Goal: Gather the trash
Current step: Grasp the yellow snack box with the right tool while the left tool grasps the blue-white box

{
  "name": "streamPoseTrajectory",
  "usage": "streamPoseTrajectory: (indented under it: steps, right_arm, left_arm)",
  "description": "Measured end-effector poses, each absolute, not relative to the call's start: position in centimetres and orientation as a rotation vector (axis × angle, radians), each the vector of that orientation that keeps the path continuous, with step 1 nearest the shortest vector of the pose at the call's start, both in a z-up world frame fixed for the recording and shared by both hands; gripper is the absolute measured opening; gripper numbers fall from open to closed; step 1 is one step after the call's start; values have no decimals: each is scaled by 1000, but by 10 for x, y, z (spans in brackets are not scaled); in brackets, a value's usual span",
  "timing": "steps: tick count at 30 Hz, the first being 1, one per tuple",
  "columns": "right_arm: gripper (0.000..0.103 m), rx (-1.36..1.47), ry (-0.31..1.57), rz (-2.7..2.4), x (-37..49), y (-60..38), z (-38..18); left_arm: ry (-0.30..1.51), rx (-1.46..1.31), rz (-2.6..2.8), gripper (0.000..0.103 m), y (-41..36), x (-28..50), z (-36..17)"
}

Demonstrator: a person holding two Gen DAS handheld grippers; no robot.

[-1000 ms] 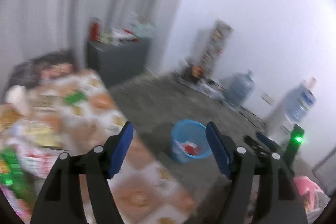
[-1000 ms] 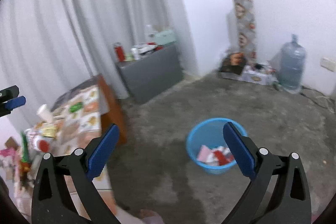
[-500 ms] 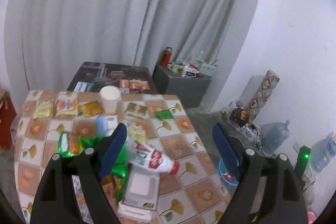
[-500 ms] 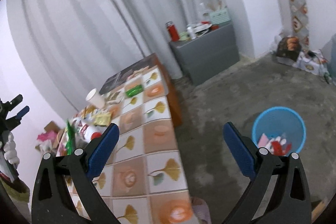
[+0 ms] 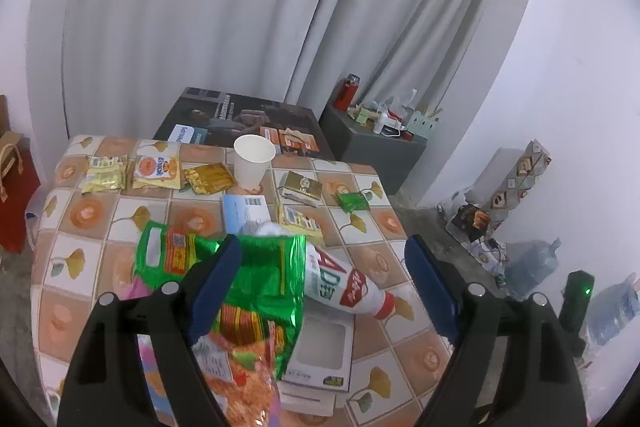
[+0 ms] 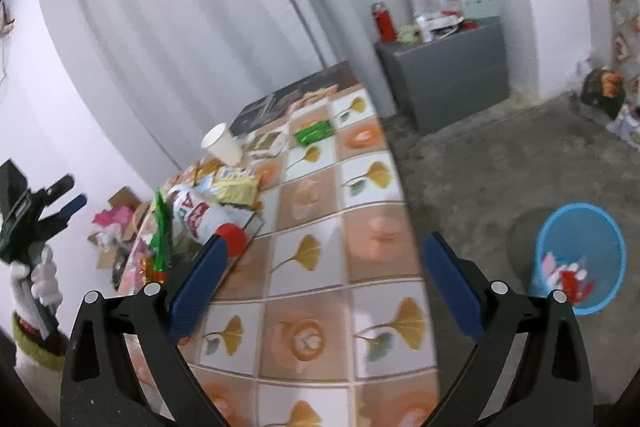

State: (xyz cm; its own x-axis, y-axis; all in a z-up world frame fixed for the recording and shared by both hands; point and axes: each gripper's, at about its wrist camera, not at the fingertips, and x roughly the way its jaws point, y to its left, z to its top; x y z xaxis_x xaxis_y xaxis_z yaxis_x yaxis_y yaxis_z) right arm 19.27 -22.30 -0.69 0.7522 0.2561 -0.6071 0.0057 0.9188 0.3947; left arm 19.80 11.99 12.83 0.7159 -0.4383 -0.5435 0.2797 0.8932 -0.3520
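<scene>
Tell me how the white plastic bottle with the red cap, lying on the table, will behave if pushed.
The white plastic bottle with the red cap lies on its side, so it would probably roll. It rests partly on a flat white box and under a green foil bag, which may check it. It looks fairly rigid.

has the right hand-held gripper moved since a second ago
Yes. The right hand-held gripper has swung left: the blue bin, earlier centred between its open jaws, now sits far right, with the tiled table between them.

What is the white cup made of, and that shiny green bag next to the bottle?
The white cup looks like matte paper: dull with a thin rolled rim. The green bag looks like glossy foil plastic, crinkled with bright glints, though I can't be sure.
</scene>
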Motion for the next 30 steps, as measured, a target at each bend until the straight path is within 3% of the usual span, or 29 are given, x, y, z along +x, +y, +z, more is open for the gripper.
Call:
streamPoseTrajectory:
  steps: [7,12,20,30]
  right_arm:
    - [89,443,745,264,238,-206,-9]
    - [89,495,805,371,285,-193,-9]
    - [89,490,1041,484,388,-145,-29]
    - [89,544,1301,466,473,-106,-87]
  left_arm:
    - [777,-269,-431,81,115,271,123]
    - [962,-334,-416,81,120,341,88]
    - [1267,-275,-334,81,117,433,14]
    - [1405,-231,-306,81,114,475,-33]
